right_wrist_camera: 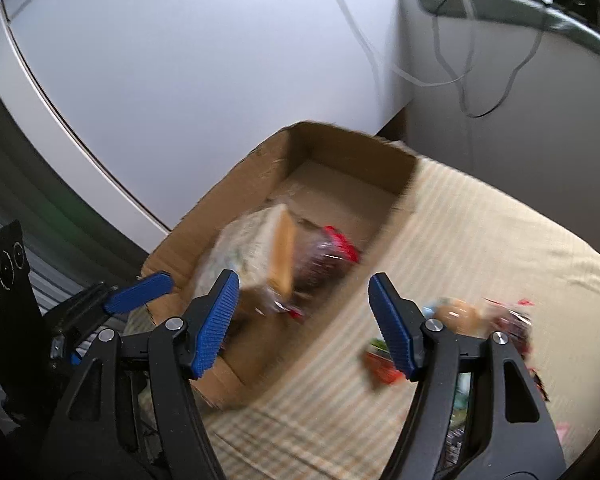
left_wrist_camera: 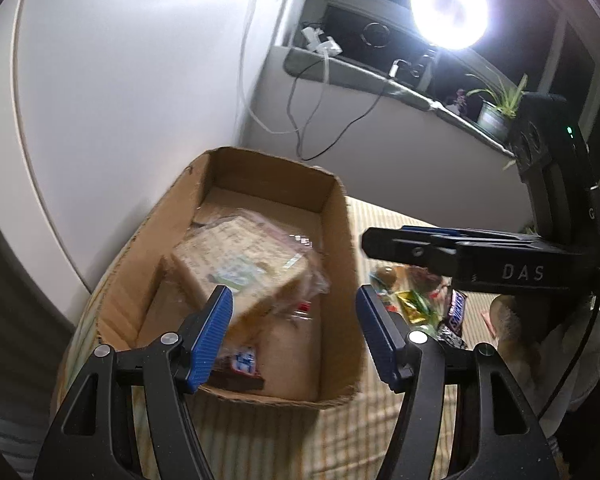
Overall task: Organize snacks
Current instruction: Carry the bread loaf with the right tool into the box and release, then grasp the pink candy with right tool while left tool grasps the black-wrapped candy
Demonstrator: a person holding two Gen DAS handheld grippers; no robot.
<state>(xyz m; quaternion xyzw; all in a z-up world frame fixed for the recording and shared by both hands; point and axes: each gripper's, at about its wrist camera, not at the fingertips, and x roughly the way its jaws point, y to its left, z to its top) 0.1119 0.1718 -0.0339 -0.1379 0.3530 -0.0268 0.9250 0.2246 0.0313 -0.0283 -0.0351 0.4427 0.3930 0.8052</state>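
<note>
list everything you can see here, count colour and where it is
cardboard box: one, brown, open top, on the striped cloth by the white wall
wrapped bread pack: one, tan in clear plastic, inside the box, tilted
striped cloth: one, beige, under the box and snacks
loose snacks: a small pile, count unclear, mixed yellow, green, brown, on the cloth right of the box
potted plant: one, green, on the ledge
lamp: one, bright white, above the ledge
cables: several, white and black, hanging from the ledge
left tool: black, blue pads, open, over the box
right tool: black, blue pads, open, empty
</note>
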